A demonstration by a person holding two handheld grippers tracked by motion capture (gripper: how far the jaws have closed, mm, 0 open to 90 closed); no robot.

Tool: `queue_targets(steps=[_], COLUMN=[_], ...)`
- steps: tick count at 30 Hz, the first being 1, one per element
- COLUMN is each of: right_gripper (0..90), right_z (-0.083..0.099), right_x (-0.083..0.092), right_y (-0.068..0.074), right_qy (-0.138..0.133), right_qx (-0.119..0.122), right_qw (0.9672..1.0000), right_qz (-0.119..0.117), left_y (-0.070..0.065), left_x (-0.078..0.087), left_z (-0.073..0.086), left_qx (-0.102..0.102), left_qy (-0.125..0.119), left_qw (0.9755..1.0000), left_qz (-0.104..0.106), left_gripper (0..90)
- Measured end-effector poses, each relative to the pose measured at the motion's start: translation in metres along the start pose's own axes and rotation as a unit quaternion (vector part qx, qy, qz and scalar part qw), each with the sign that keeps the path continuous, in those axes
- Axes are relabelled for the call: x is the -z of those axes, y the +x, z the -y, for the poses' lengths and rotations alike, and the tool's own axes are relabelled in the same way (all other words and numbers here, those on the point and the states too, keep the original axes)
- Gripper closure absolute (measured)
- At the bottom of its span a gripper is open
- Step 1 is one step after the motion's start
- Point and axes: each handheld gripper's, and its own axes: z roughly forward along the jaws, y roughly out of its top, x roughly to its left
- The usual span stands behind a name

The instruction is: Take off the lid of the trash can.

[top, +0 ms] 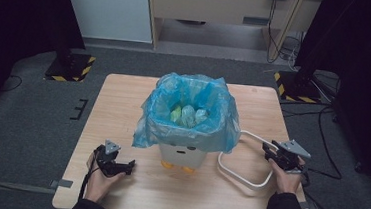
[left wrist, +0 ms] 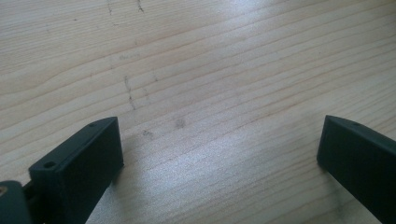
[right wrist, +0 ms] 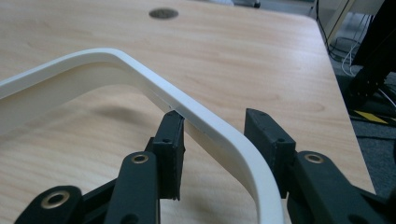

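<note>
The white ring (right wrist: 205, 123), a rounded plastic frame, lies on the surface (top: 123, 104) at the right of the bin (top: 183, 152), one end close beside the bin's base and its far bend out towards the surface's right edge. In the high view the right tongs (top: 271, 152) sit at that far bend, the hand (top: 286, 178) behind them.

In the right gripper view the ring's bar runs slantwise between the two jaws. The left jaw's tip is against the bar's inner side, or all but touching it. The right jaw stands off from the outer side with a plain gap of bare wood showing between them. So the right tongs are apart, straddling the ring without clamping it. The ring's near stretch curves down past the jaws to the bottom of that view, and its far stretch sweeps away to the left over the surface.

The left tongs (top: 129, 165) rest low on the surface at the bin's left front, well apart from the ring. In the left gripper view their jaws stand wide apart with only wood grain between them.

The bin stands mid-surface, lined with a blue bag (top: 192, 115) folded over its rim, with pale crumpled scraps (top: 188, 115) inside.
</note>
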Motion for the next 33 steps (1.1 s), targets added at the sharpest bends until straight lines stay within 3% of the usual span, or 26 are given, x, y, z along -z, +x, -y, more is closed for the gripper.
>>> queue_targets(steps=[7, 13, 21, 27, 33], right_gripper=[59.0, 59.0, 53.3, 41.2, 35.1], right_z=[0.009, 0.010, 0.012, 0.009, 0.003], right_x=[-0.004, -0.006, -0.007, -0.004, 0.002], right_y=[-0.004, -0.004, -0.004, -0.003, 0.001], right_qy=[0.021, 0.040, 0.075, 0.073, 0.050], right_qx=[-0.002, 0.008, 0.017, 0.014, 0.016], right_qw=[0.9998, 0.9991, 0.9970, 0.9972, 0.9985], right_qz=[-0.007, -0.014, -0.003, -0.011, -0.017], left_y=[-0.001, 0.000, 0.001, 0.002, 0.002], left_x=[0.001, 0.004, 0.006, 0.009, 0.014], left_z=[0.000, 0.000, -0.001, -0.001, -0.004], left_qx=[0.002, 0.000, 0.001, 0.013, 0.024], left_qy=[-0.002, -0.001, 0.005, 0.008, -0.002], left_qw=[1.0000, 1.0000, 1.0000, 0.9998, 0.9996], left_qz=[0.000, 0.003, 0.002, 0.010, 0.012], left_gripper=[0.1, 6.3, 11.9, 15.0, 17.0])
